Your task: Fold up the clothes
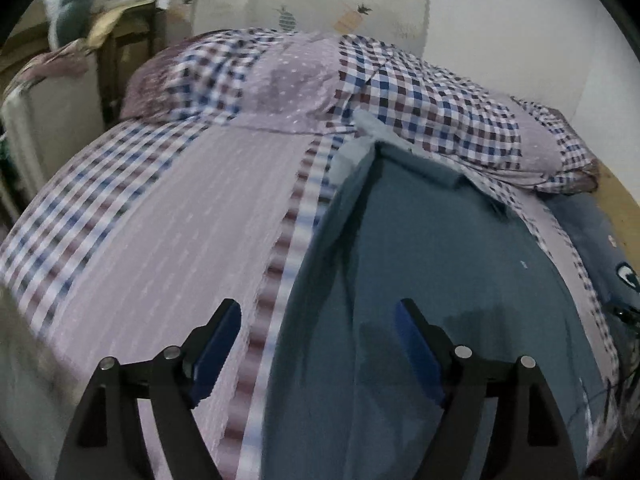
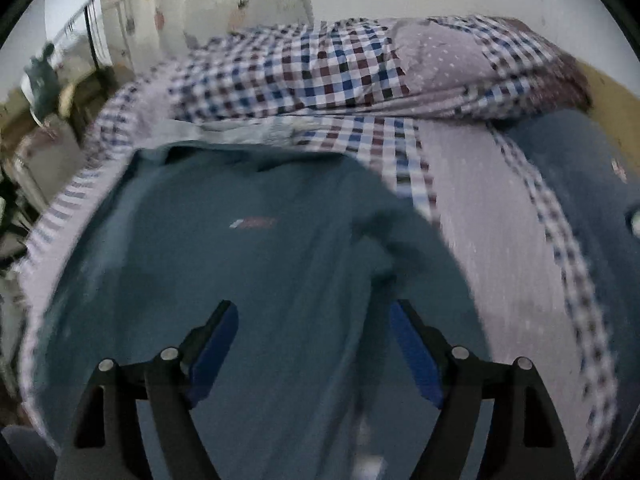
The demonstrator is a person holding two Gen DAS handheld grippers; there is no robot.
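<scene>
Both grippers we hold wide apart, empty: left gripper over the edge of the teal shirt, right gripper over its middle. Shirt lies flat on the checked bedspread. Only the right view shows its chest logo; pillow behind.

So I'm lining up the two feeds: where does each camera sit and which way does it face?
Left wrist: on the left gripper, open, facing along the bed over the blue garment's left edge.
Right wrist: on the right gripper, open, over the garment's middle, by its logo.
Both show the garment and checked bedding.
</scene>
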